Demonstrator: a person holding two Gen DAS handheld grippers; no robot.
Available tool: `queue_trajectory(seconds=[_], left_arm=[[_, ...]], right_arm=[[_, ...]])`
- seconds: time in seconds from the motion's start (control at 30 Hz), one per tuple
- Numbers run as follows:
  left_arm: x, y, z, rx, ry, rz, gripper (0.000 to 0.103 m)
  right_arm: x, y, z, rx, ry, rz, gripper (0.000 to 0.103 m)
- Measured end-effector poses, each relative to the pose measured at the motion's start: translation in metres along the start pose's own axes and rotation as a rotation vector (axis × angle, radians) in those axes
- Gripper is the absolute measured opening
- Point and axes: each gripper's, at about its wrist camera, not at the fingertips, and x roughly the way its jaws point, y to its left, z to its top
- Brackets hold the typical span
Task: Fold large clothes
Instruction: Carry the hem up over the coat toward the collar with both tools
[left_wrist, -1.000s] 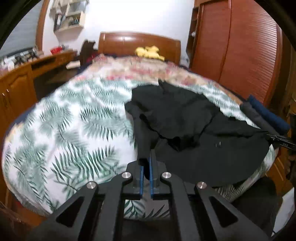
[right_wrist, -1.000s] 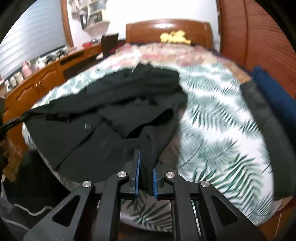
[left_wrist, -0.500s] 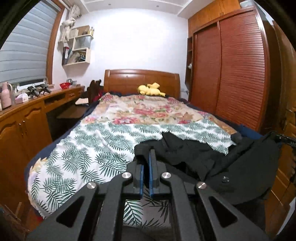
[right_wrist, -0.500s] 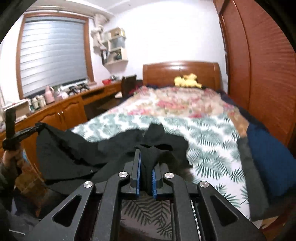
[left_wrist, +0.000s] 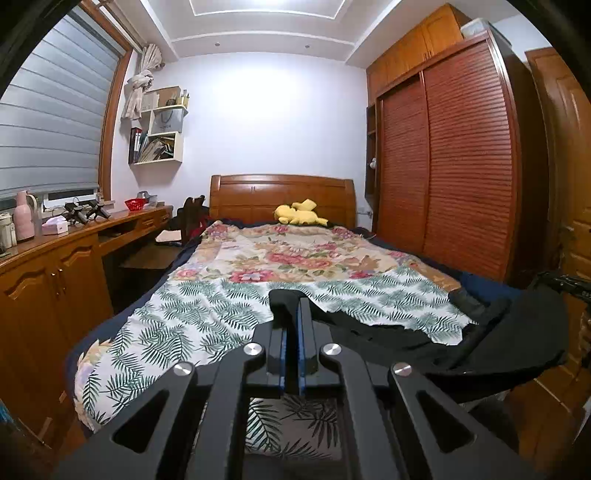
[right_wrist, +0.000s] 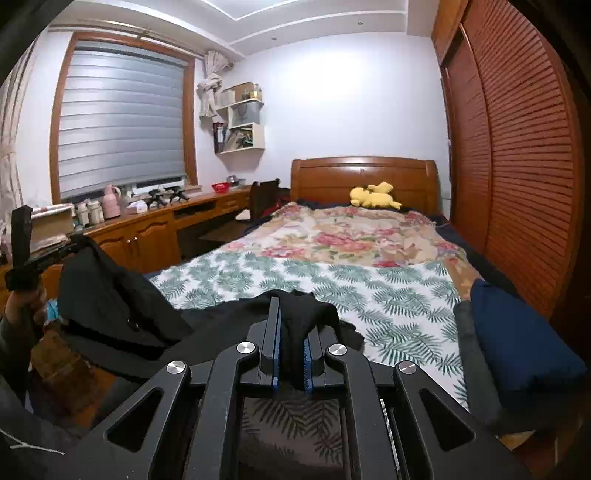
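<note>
A large black garment (left_wrist: 517, 343) hangs stretched between both grippers above the near end of the bed. My left gripper (left_wrist: 291, 306) is shut on one corner of it, with black cloth bunched over its tips. My right gripper (right_wrist: 291, 314) is shut on another corner; the black garment (right_wrist: 110, 295) droops away to its left. The right gripper shows at the right edge of the left wrist view (left_wrist: 565, 282). The left gripper shows at the left edge of the right wrist view (right_wrist: 26, 258), held by a hand.
The bed (left_wrist: 295, 266) has a fern-print sheet near me and a floral cover beyond, with a yellow plush toy (left_wrist: 301, 214) at the headboard. A folded navy item (right_wrist: 517, 343) lies at the bed's right edge. A wooden desk (left_wrist: 55, 258) stands left, a wardrobe (left_wrist: 461, 166) right.
Both grippers have risen and tilted up from looking down at the bed to looking level across the room. The black garment has lifted off the bed and hangs between them.
</note>
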Motion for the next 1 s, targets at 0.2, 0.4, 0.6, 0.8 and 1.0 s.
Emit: queue_trajectory(seconds=[0.2,0.4,0.6,0.8,1.0], left_arm=[[0.038,-0.001,-0.022,-0.012,0.082,-0.003,0.001],[0.077,-0.001,-0.035,-0.009,0.136,-0.009,0.001],[0.143,0.001,-0.035,-0.008,0.160,-0.011,0.001],[0.214,0.008,-0.020,-0.023,0.184,-0.005,0.001],[0.271,0.021,0.000,-0.013,0.181,0.052,0.001]], right_arm=[[0.037,-0.013,-0.026,0.038,0.084,-0.005,0.007],[0.074,-0.029,-0.056,0.092,0.137,0.016,0.007],[0.130,-0.051,-0.068,0.174,0.107,0.023,0.007],[0.197,-0.076,-0.049,0.138,0.101,0.002,0.007],[0.269,-0.104,-0.021,0.084,0.124,-0.070,0.007]])
